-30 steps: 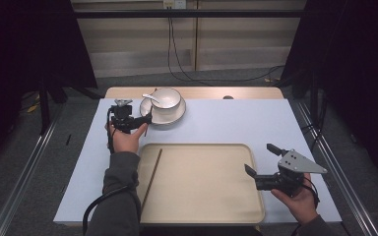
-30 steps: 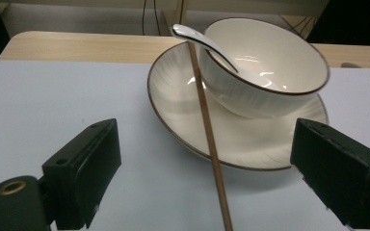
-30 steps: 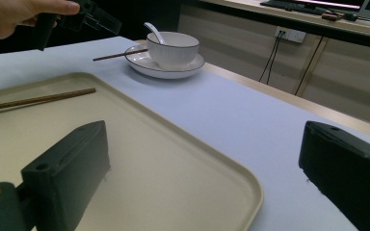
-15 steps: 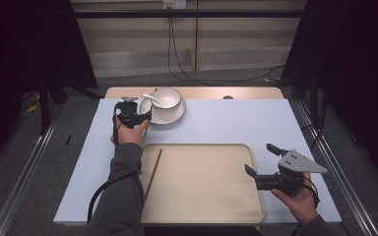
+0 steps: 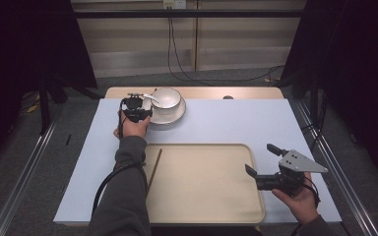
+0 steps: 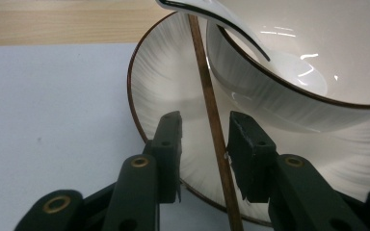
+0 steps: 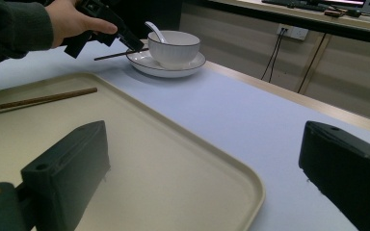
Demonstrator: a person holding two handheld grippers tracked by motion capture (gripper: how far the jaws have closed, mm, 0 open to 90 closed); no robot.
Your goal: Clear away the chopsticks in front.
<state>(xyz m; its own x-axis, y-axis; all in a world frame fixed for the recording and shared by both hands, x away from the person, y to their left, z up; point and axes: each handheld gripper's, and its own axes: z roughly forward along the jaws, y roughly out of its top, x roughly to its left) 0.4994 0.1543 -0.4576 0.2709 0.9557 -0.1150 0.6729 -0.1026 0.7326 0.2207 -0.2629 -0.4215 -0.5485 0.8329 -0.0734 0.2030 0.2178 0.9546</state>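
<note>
High view: the left gripper (image 5: 137,109) sits at the plate (image 5: 178,116) near the desk's far edge. The right gripper (image 5: 266,169) hovers, jaws wide, over the tray's (image 5: 202,196) right edge.

Left gripper view: the jaws have just been closing, a chopstick (image 6: 212,115) between them, touching the right pad; whether both pads press I cannot tell. It leans on the plate (image 6: 159,82) beside the bowl (image 6: 289,96).

Right gripper view: a second chopstick (image 7: 38,101) lies in the tray (image 7: 173,183).

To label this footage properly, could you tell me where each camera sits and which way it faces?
High view: above the near table edge, looking forward and down; both forearms show.
Left gripper view: on the left gripper, facing the chopstick, plate and bowl.
Right gripper view: on the right gripper, facing across the tray.
Shared: bowl and plate.
</note>
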